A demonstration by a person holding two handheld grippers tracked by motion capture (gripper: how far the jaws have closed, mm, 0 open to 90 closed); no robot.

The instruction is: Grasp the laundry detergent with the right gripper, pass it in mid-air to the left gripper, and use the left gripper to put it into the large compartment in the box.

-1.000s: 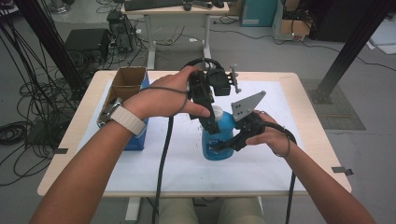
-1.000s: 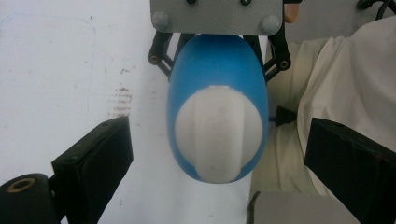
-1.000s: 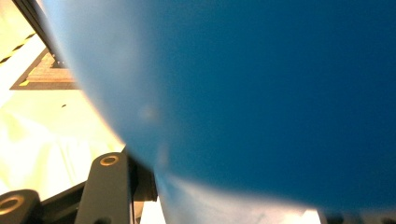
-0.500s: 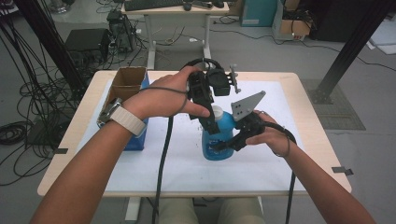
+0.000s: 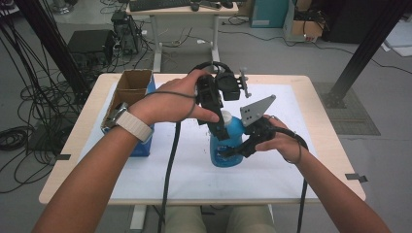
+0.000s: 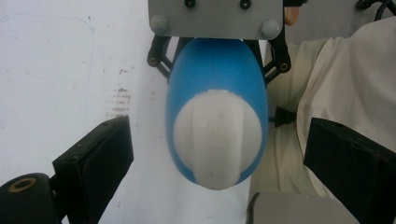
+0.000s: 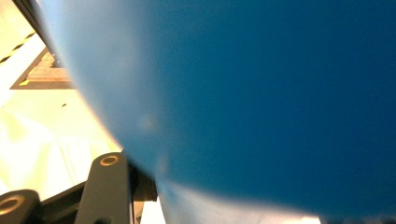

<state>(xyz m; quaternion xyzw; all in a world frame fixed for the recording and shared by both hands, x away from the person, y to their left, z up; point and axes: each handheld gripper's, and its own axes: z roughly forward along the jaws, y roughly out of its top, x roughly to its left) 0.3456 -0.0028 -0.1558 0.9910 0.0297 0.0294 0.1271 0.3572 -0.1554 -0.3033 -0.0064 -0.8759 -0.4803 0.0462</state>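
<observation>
The bottle (image 5: 226, 145) stands mid-bench, clamped low by the right claw (image 5: 232, 151). The left claw (image 5: 219, 127), at its 12 o'clock, gapes around the white cap (image 6: 217, 137); uncapping remains undone.

Wooden table (image 5: 320, 145); white sheet (image 5: 291, 165) over top; blue bottle (image 5: 226, 148), cardboard box (image 5: 127, 92) on it.

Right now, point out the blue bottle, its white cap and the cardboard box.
Bottle (image 5: 232, 141): high view, on its blue shoulder.
Cap (image 6: 217, 140): left gripper view, middle of the white top.
Box (image 5: 127, 93): high view, on its brown inner wall.
</observation>
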